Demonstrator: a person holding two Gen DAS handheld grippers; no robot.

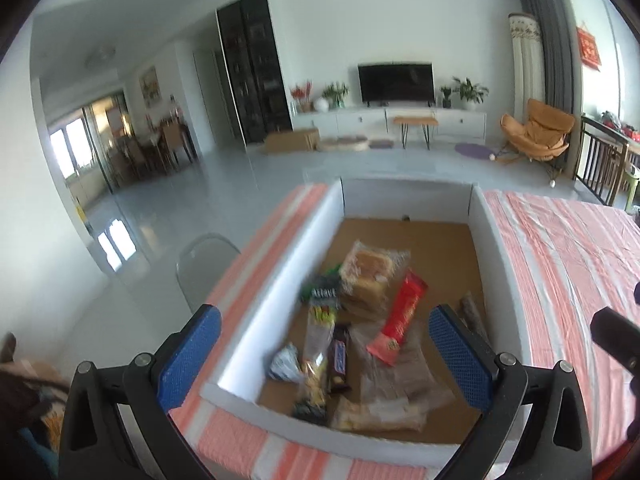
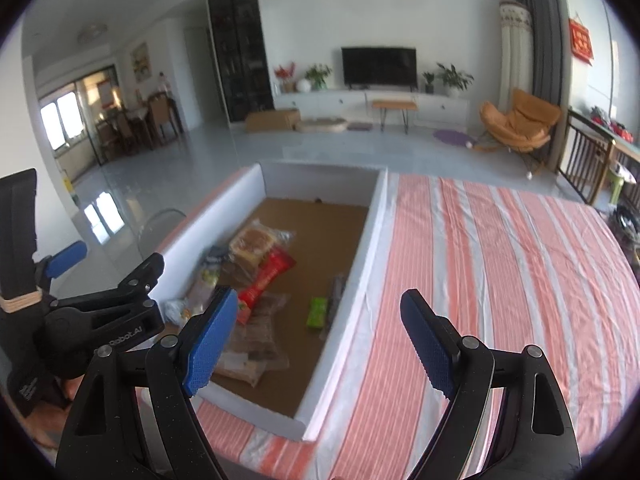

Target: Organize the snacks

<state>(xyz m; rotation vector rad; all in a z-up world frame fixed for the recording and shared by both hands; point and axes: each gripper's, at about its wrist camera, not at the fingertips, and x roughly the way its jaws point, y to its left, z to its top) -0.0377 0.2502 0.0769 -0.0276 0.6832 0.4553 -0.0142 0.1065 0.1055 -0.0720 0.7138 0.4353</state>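
Note:
A white-walled box [image 1: 280, 280] with a brown cardboard floor stands on the striped table. Inside lie a bread packet [image 1: 370, 274], a red packet [image 1: 402, 318], a dark chocolate bar [image 1: 338, 356], a clear yellow-and-green packet [image 1: 318, 344], a silver wrapper [image 1: 284, 364] and a clear bag of brown pieces [image 1: 400, 380]. My left gripper [image 1: 326, 354] hovers open over the box's near end, nothing between its blue pads. My right gripper [image 2: 320, 346] is open and empty above the box's right wall [image 2: 360, 280]. A green packet [image 2: 317, 312] lies just inside that wall. The left gripper [image 2: 112, 262] shows at the left.
A pink-and-white striped cloth [image 2: 500, 280] covers the table to the right of the box. A clear plastic chair [image 1: 204, 264] stands off the table's left side. Beyond the far edge are a grey floor, a TV unit and an orange chair.

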